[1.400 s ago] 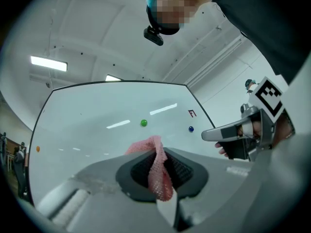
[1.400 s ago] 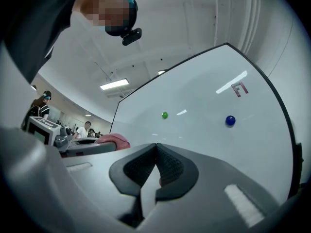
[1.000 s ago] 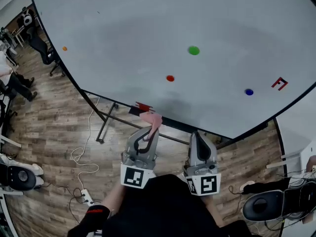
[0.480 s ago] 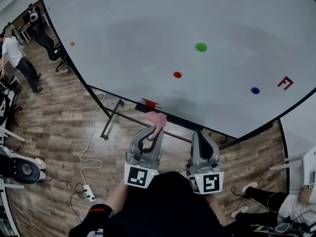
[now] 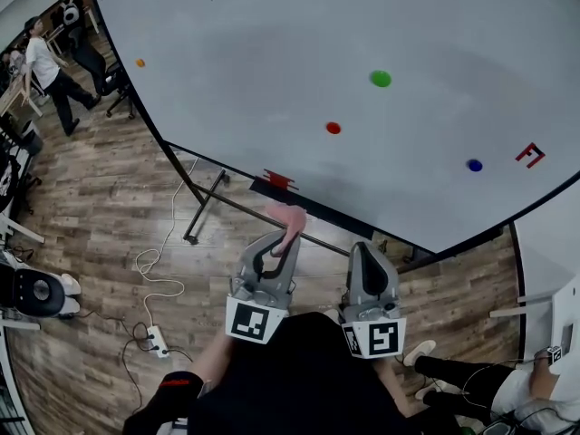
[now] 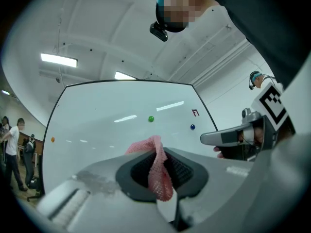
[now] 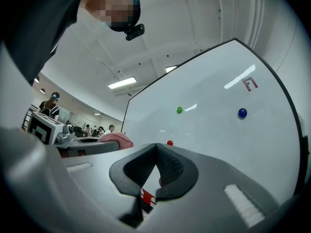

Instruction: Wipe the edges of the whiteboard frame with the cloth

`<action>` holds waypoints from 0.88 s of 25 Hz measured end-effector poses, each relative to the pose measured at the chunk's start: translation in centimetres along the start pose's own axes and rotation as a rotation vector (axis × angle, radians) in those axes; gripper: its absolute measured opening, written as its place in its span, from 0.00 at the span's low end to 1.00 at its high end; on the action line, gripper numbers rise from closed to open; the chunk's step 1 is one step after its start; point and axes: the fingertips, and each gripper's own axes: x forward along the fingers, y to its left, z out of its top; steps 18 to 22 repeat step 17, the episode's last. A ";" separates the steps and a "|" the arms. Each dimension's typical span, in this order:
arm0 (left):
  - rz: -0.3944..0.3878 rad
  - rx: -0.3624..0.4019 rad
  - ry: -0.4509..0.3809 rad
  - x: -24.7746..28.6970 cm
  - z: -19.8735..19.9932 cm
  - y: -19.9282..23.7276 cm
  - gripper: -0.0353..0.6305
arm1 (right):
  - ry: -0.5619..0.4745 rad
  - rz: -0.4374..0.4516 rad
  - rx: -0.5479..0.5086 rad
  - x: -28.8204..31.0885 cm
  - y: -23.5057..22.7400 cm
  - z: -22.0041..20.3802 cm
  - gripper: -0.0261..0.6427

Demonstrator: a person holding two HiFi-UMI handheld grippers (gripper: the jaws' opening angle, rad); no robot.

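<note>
Pink cloth [image 5: 285, 217] hung pinched in the closed jaws of the left gripper [image 5: 288, 236], near the lower frame [image 5: 208, 160] of the whiteboard [image 5: 272, 43] but apart from it. To its right, the right gripper [image 5: 367, 254] had its jaws pressed together on nothing. Only a thin fold looked caught, so dragging it hard along the edge could pull the cloth free. A sweep could also knock the red block [image 5: 277, 179] off that near edge.
</note>
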 end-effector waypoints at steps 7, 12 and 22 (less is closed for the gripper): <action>0.012 -0.005 0.008 -0.5 -0.3 -0.4 0.09 | 0.023 0.024 0.007 -0.7 0.4 -0.7 0.04; 0.014 -0.010 0.005 -0.3 -0.3 -0.6 0.09 | 0.033 0.036 0.006 -0.7 0.6 -0.8 0.04; 0.004 -0.017 0.010 -0.2 -0.7 -1.1 0.09 | 0.039 0.036 0.005 -0.5 0.4 -1.0 0.04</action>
